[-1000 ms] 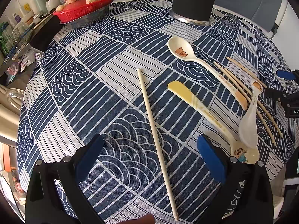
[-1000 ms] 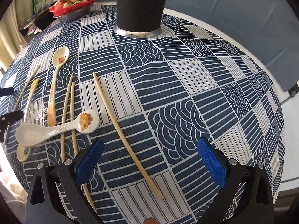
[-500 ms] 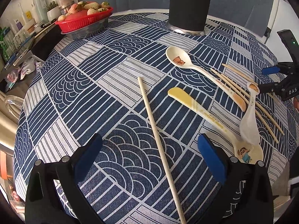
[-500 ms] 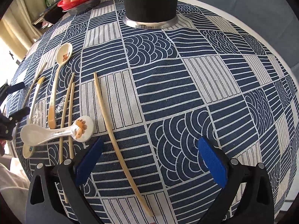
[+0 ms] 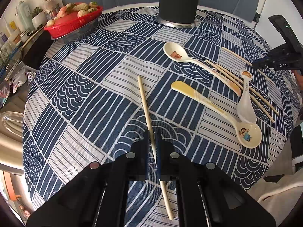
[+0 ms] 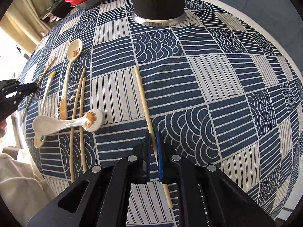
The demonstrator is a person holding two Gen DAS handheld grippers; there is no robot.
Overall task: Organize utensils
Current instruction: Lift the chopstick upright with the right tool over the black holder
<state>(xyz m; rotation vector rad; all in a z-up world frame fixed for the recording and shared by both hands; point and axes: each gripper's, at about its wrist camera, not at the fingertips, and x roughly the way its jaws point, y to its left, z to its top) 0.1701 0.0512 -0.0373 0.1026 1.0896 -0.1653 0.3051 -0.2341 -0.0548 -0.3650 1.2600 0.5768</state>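
A pale chopstick point(image 5: 144, 98) lies on the blue patterned tablecloth point(image 5: 90, 98). My left gripper point(image 5: 152, 131) is closing onto it, and its pads sit against the stick's near half. A second chopstick point(image 6: 142, 94) runs between the closing jaws of my right gripper point(image 6: 153, 133), which pinch it the same way. Each view shows the other gripper at its edge, the right gripper point(image 5: 253, 65) and the left gripper point(image 6: 35, 89). Between them lie a pig-print spoon point(image 5: 175, 53), a yellow-handled spoon point(image 5: 248, 134), a white spoon point(image 5: 246, 109) and two more chopsticks point(image 5: 227, 75).
A tall black cylinder holder point(image 5: 179, 0) stands at the back of the round table. At the back left sits a red basket point(image 5: 73, 24) of fruit, on the table's rim. Shelves with bottles stand beyond the left edge.
Both grippers' jaws have gone from wide open to closed around their chopsticks. The right hand has shifted a little, so its chopstick now runs centred between its jaws.
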